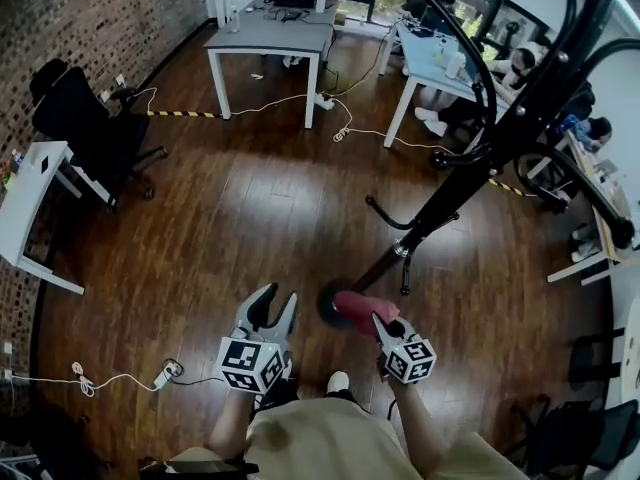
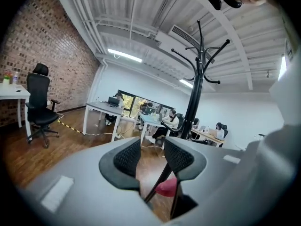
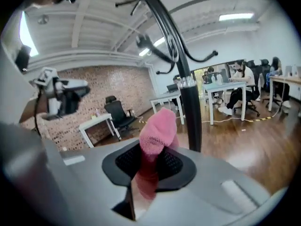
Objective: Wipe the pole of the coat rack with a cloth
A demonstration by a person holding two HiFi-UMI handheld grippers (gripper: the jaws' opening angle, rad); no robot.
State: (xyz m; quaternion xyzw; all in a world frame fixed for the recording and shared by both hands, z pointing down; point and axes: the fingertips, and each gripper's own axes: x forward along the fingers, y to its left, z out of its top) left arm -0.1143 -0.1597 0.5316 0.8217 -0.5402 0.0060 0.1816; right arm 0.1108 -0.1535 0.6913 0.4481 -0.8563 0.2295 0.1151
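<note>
Nearest below, beige shorts (image 1: 320,438) and two bare forearms reaching forward over a dark wood floor (image 1: 250,208). Far left, a white table (image 1: 25,203) and a black office chair (image 1: 80,118) by the brick wall; lower down, a white power strip (image 1: 165,376) with its cord lying on the boards. Next, the left gripper (image 1: 277,303), held low with jaws spread wide and nothing between the pads (image 2: 127,157); seen through that gap from the left gripper view (image 2: 153,154), only floor, the slanting foot of the pole (image 2: 194,112) and a bit of pink cloth (image 2: 165,187) well beyond. Just right of it, the round black base (image 1: 328,303) of the coat rack, with the pole (image 1: 470,173) rising up and to the right toward its curved hooks. Over that base, the pink cloth (image 1: 358,308), pinched in the right gripper (image 1: 385,323). From the right gripper view, jaws (image 3: 150,159) pressed onto the cloth (image 3: 157,131), its bunched end sticking out past the fingertips and sitting just left of the pole (image 3: 188,112), low near the foot; contact with the pole not clear. Farther back, a grey desk (image 1: 270,38) and seated people.
</note>
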